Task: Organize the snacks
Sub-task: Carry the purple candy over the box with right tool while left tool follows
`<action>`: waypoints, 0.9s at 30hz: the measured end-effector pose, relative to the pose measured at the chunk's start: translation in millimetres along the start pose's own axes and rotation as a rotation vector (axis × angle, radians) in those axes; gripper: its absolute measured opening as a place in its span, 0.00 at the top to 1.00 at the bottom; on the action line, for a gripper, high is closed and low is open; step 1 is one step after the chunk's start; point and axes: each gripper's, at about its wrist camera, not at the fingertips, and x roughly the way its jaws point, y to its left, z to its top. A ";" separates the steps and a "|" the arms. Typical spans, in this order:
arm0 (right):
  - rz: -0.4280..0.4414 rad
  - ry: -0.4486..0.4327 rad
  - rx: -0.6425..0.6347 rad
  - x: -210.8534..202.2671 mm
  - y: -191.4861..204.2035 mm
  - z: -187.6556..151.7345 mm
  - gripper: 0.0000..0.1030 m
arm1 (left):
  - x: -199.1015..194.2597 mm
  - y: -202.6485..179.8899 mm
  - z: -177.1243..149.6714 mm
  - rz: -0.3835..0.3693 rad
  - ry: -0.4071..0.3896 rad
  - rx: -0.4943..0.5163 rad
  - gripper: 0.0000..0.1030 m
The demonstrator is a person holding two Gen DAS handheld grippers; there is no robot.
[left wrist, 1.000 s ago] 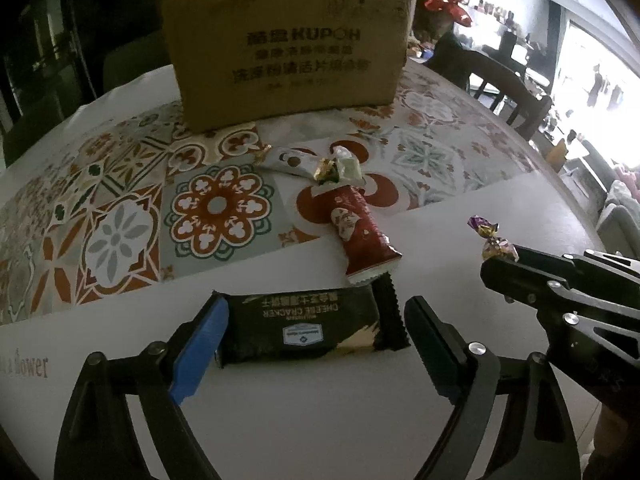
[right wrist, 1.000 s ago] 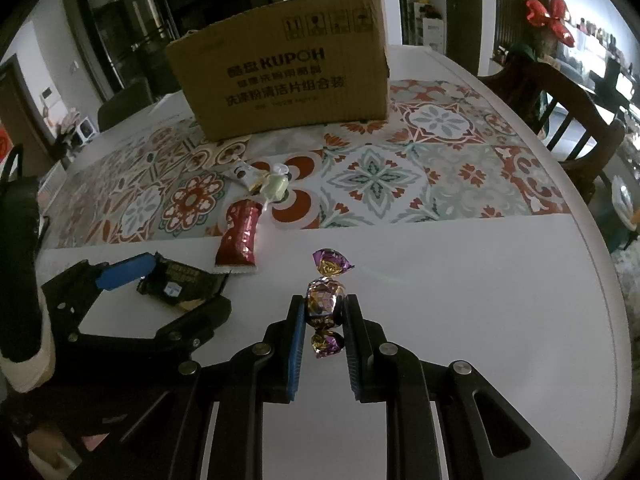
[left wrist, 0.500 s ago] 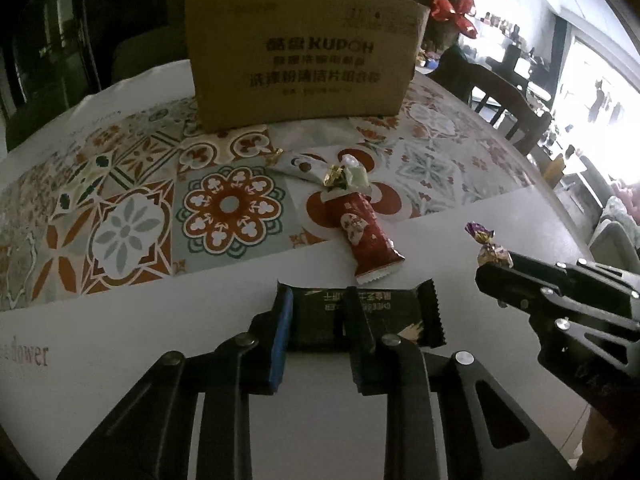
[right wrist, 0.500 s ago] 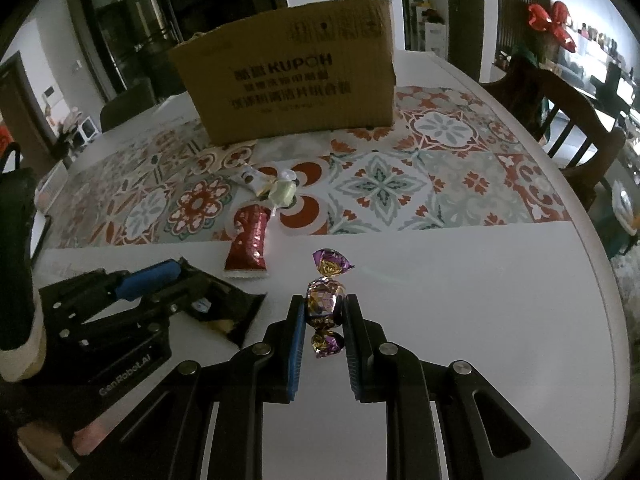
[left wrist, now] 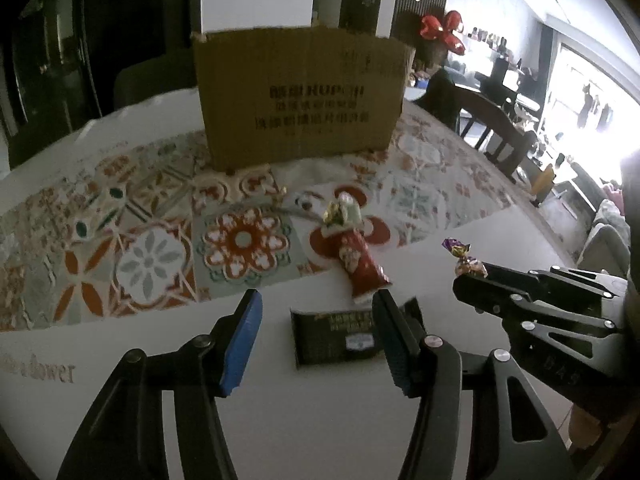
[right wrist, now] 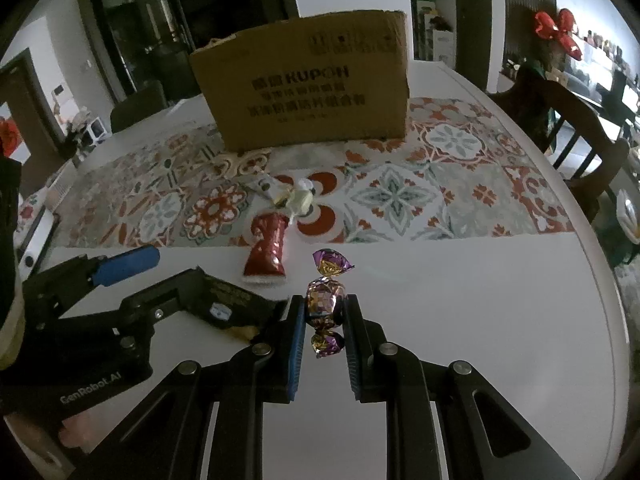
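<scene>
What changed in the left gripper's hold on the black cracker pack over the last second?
The left gripper closed on the cracker pack half a second ago and has now opened, leaving it on the table. The right gripper stays shut on the purple candy; box unmoved.

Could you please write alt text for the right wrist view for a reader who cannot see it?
The right gripper pinches a purple-and-gold wrapped candy above a white table. Beyond lie a red snack packet, a patterned runner and a cardboard box.
</scene>
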 end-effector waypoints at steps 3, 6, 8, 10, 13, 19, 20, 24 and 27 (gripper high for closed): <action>0.021 -0.035 0.002 -7.3 0.9 12.1 0.81 | -8.2 2.4 11.5 0.004 -0.044 -0.005 0.45; 0.027 -0.089 -0.011 -17.8 4.6 26.4 0.81 | -16.8 4.2 26.6 0.014 -0.090 -0.003 0.45; 0.036 -0.126 -0.015 -25.2 7.0 37.9 0.81 | -24.0 6.0 38.0 0.019 -0.127 -0.002 0.45; 0.040 -0.165 -0.023 -32.3 9.5 50.2 0.81 | -30.3 7.3 48.8 0.033 -0.158 0.006 0.45; 0.038 -0.216 -0.036 -39.3 11.8 67.2 0.81 | -41.0 10.3 68.7 0.057 -0.219 0.018 0.45; 0.041 -0.299 -0.055 -48.8 14.3 104.5 0.81 | -47.4 17.5 101.6 0.087 -0.281 0.029 0.45; 0.039 -0.315 -0.061 -50.6 15.0 111.3 0.81 | -47.4 19.1 108.1 0.089 -0.290 0.030 0.45; 0.043 -0.357 -0.084 -53.1 17.9 136.5 0.81 | -45.1 24.9 128.6 0.093 -0.305 0.030 0.45; 0.051 -0.381 -0.103 -52.3 20.2 156.9 0.81 | -41.8 29.3 142.8 0.101 -0.314 0.029 0.45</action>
